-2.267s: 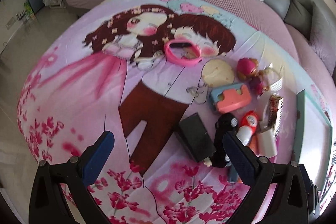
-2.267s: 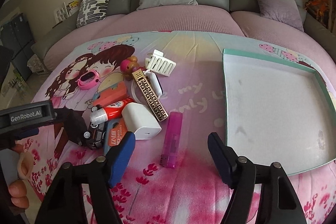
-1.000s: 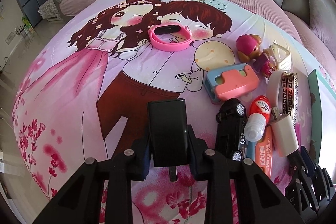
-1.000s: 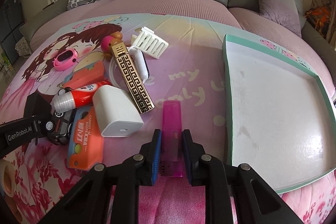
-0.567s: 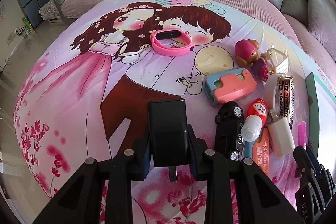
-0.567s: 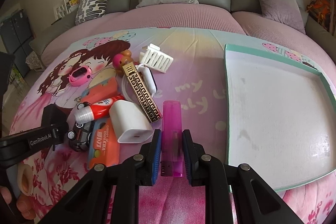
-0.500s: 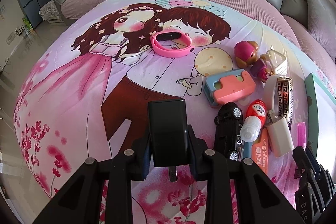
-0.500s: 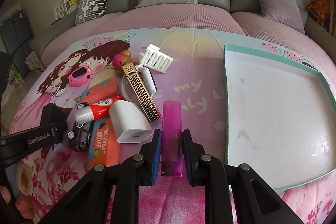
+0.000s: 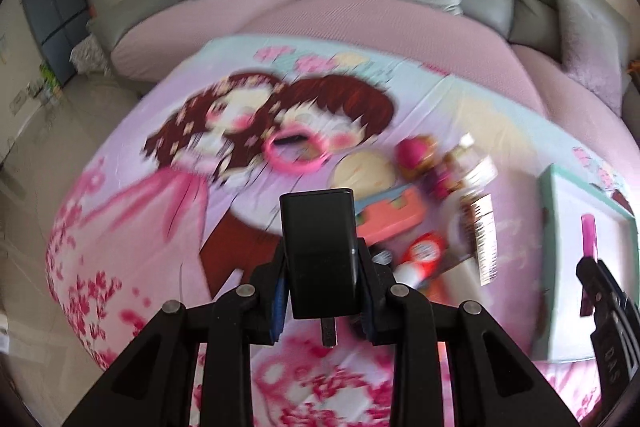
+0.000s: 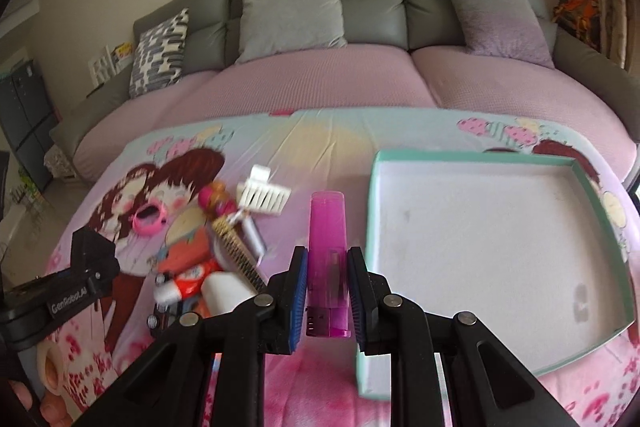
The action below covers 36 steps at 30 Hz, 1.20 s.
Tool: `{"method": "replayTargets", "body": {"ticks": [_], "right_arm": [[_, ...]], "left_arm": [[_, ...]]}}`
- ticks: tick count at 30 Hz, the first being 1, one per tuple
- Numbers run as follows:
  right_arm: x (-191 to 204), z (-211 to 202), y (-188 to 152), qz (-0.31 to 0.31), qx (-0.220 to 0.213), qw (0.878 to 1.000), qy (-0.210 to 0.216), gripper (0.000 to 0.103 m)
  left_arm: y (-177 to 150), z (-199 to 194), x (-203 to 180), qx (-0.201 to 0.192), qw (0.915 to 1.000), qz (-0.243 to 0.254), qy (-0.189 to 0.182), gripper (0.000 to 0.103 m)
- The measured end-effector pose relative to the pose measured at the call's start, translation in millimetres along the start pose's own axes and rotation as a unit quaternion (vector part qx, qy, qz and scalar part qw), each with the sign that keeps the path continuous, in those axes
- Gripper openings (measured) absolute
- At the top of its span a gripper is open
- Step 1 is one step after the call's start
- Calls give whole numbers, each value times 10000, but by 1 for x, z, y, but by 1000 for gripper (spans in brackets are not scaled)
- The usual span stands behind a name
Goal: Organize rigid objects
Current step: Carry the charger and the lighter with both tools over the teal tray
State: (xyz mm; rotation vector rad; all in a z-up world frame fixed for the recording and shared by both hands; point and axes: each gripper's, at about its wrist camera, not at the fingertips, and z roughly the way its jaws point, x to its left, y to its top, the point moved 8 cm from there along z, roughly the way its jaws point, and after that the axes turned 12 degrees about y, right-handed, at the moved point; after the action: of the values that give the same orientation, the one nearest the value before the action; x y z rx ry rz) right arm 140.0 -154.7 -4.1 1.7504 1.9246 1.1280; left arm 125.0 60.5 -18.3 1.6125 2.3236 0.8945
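Grey sofa cushions and a pink mattress back a cartoon-printed sheet (image 10: 320, 147) where the clutter lies. On the right, the right gripper (image 10: 327, 291) has its blue pads pressed against the sides of a translucent magenta lighter (image 10: 327, 247), held up just beside the near-left corner of the teal-rimmed tray (image 10: 374, 207), whose white floor is bare. Meanwhile the left gripper (image 9: 320, 291) pinches a black plug-in charger (image 9: 319, 247), prongs pointing back toward the camera, above the sheet and left of the toy pile (image 9: 436, 227). To place well, I would carry the lighter fully over the rim before lowering, set it flat near a far wall to leave room, then release; the charger should wait clear so the tools do not collide.
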Motion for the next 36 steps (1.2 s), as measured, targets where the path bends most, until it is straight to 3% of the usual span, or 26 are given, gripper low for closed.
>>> {"method": "replayTargets", "body": {"ticks": [6,13,25,36], "right_arm": [[-45,-18,34,234,-333,9985,-379,21],[-116,-32,35,665,-465,9920,-962,21],[-201,-47,20,1145,-442,9818,-1450,21],[-231,-40,4,1399,-281,9784,-1496,21]], "left_arm": [[31,-39,-56,-524,9971,408,-374,31],[43,-64,-125,-820,9911,837,-630,31],[26,-68,-223,-686,9833,1305,-1068,31],[5,-55,-282,-575,9774,1695,-1124,31]]}}
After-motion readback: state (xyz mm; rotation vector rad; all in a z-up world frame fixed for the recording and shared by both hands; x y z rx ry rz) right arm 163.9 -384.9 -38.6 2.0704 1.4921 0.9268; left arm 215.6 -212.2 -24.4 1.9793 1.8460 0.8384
